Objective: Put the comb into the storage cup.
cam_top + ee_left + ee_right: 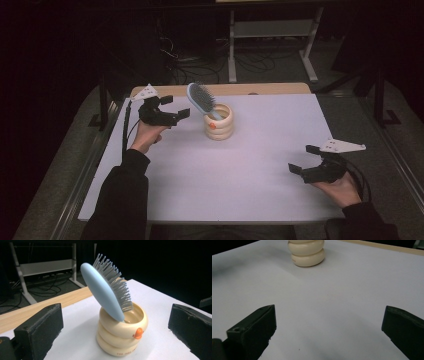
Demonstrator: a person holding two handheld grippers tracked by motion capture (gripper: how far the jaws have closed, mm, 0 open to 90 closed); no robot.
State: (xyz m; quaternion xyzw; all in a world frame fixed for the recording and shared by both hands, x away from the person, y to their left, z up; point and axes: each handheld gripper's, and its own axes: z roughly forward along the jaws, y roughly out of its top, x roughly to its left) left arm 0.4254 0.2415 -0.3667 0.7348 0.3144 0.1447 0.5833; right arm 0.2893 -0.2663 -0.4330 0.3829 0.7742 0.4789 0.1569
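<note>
A cream ringed cup stands upright near the back middle of the white table. A light blue hairbrush stands in it, handle down, head leaning to the left with grey bristles facing right. In the left gripper view the hairbrush and cup, with a small orange mark, sit between the wide-apart jaws. My left gripper is open just left of the brush, not touching it. My right gripper is open near the front right, low over bare table. Its view catches the cup's base far ahead.
A wooden strip runs along the table's back edge. Behind it on the dark floor stand white metal frame legs and loose cables. Bare white table lies between the cup and the right gripper.
</note>
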